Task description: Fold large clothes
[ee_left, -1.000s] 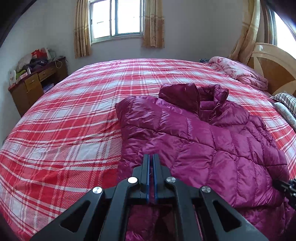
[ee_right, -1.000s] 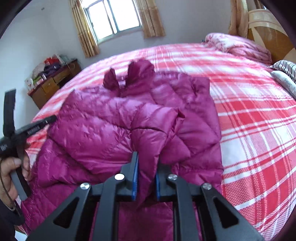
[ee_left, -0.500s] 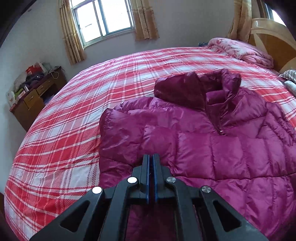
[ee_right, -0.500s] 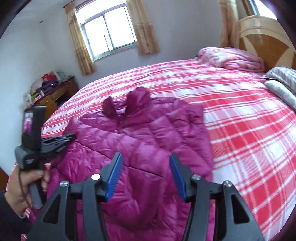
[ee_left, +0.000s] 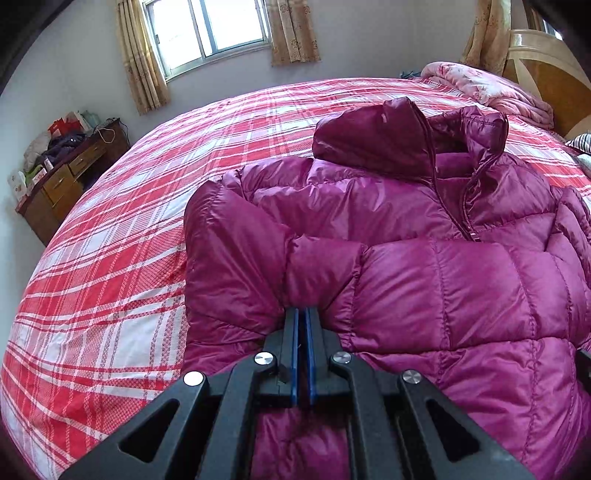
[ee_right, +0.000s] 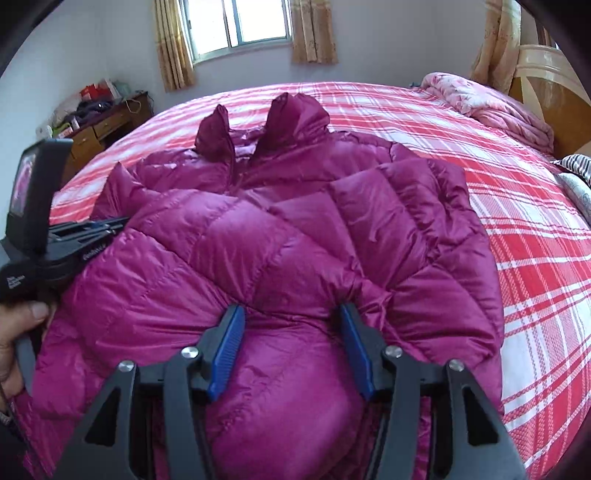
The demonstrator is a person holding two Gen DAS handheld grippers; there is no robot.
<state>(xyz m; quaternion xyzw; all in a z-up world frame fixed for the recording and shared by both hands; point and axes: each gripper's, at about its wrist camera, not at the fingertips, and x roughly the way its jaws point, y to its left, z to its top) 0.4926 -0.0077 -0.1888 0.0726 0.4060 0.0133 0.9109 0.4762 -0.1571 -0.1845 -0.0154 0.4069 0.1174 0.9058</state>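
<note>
- Now the purple puffy jacket (ee_right: 295, 236) is lying on the bed's red plaid sheet (ee_right: 517, 206), collar toward the window (ee_right: 255, 22).
- Left tongs (ee_left: 303, 325) are squeezing tight on a fold of the jacket's sleeve.
- Right tongs (ee_right: 293, 332) are sitting wide apart over the jacket, holding nothing.

A big, puffy, shiny purple-pink down jacket (ee_right: 280, 251) lies front up on the red and white checked bed cover. Its collar stands up at the far end, open at the zip. Both sleeves are folded in across its chest.
</note>
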